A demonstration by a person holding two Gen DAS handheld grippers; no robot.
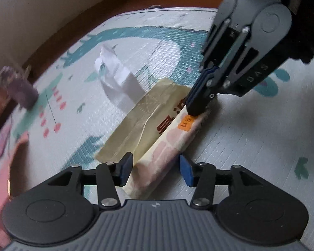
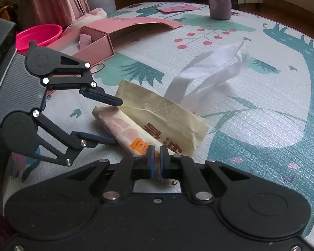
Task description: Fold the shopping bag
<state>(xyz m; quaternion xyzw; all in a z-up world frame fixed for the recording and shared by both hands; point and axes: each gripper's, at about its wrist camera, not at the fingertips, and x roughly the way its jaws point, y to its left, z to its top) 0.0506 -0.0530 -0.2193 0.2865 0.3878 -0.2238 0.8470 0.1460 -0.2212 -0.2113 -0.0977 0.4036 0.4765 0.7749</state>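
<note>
A patterned play mat (image 2: 251, 108) carries everything. The folded shopping bag (image 2: 157, 117) lies on it just ahead of the right jaws, a pink box (image 2: 98, 41) and purple bottle (image 2: 219, 4) far beyond them.

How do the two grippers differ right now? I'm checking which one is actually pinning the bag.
The right gripper is shut, its pads pinched at the shopping bag by the orange label; the left gripper is open, its pads straddling the rolled end without pressing it. The right gripper sits at one end of the roll, the left at the other. Both have black linkages, blue pads, and point down at the mat.
</note>
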